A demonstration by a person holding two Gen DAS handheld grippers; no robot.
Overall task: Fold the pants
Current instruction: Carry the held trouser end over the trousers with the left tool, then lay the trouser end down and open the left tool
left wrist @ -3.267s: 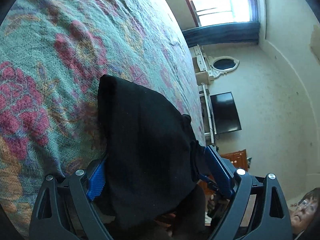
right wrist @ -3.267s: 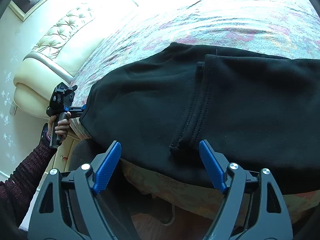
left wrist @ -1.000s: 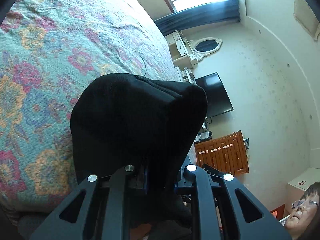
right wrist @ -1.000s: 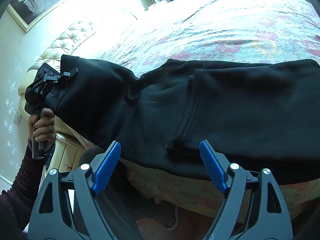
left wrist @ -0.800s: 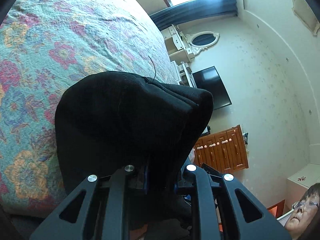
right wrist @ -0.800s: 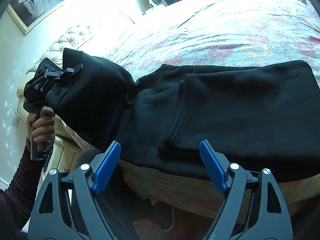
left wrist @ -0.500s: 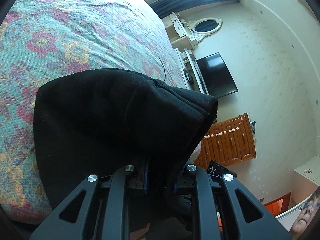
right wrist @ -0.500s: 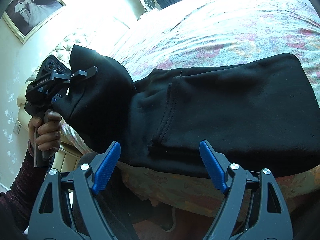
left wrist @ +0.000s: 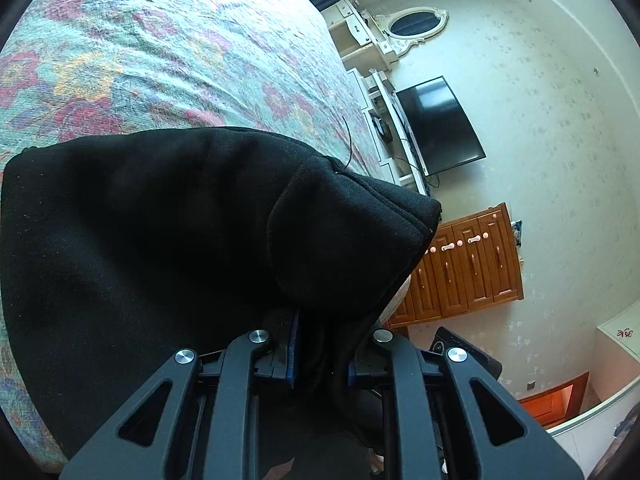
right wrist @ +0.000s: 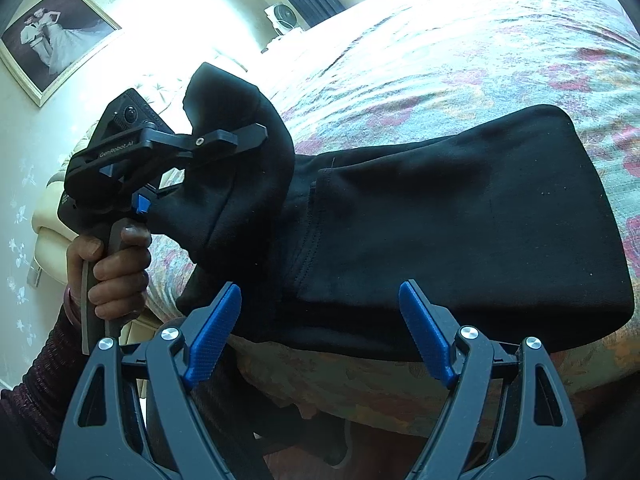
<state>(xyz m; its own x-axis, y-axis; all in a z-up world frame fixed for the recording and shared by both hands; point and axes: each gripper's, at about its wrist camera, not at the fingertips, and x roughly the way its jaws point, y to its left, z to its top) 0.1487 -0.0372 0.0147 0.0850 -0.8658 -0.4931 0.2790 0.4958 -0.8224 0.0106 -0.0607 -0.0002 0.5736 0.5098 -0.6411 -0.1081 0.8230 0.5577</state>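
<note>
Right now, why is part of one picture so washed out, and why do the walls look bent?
Right wrist view: strong light bleaches the headboard to white. Left wrist view: evenly lit, black pants show little detail. Both: the fisheye lens bends straight lines.

Floral bedspread (left wrist: 168, 40), wall television (left wrist: 438, 126), wooden cabinet (left wrist: 468, 264), framed photo (right wrist: 56, 36).

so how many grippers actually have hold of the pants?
1. The left gripper is clamped on the pants end, lifted at left. The right gripper hangs open at the bed edge.
</note>
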